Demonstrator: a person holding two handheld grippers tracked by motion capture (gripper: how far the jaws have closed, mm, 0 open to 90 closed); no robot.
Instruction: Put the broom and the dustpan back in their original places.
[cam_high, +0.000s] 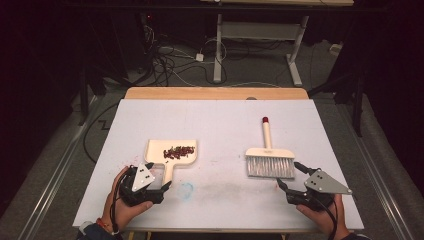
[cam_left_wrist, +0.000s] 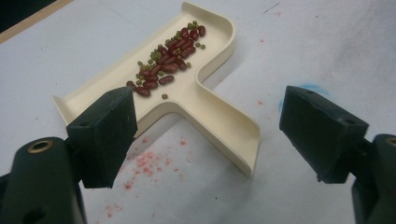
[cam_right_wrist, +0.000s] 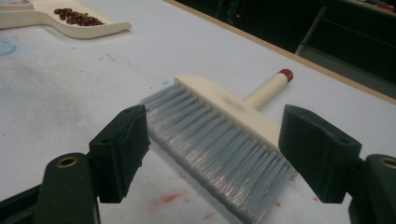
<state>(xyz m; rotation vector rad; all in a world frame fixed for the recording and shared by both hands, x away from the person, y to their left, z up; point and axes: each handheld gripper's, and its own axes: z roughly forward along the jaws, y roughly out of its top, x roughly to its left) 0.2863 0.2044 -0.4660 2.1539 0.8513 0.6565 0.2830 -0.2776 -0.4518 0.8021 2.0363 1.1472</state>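
Note:
A cream dustpan (cam_high: 159, 150) lies left of centre on the table with red and green beans (cam_high: 178, 151) piled in its tray. My left gripper (cam_high: 159, 175) is open at the end of its handle. In the left gripper view the dustpan's handle (cam_left_wrist: 224, 126) runs between the two spread pads (cam_left_wrist: 105, 135), which do not touch it, and the beans (cam_left_wrist: 168, 60) sit farther off. A cream brush (cam_high: 269, 160) with grey bristles and a red-tipped handle lies at the right. My right gripper (cam_high: 289, 174) is open just short of the bristles (cam_right_wrist: 219, 140), with nothing held.
The white table top (cam_high: 225, 125) carries faint red smudges (cam_left_wrist: 144, 163) and a blue mark (cam_high: 186, 189) near the front. The table's wooden far edge (cam_high: 215, 93) borders a floor with cables and a desk frame (cam_high: 218, 50). The dustpan (cam_right_wrist: 70, 23) appears far left in the right gripper view.

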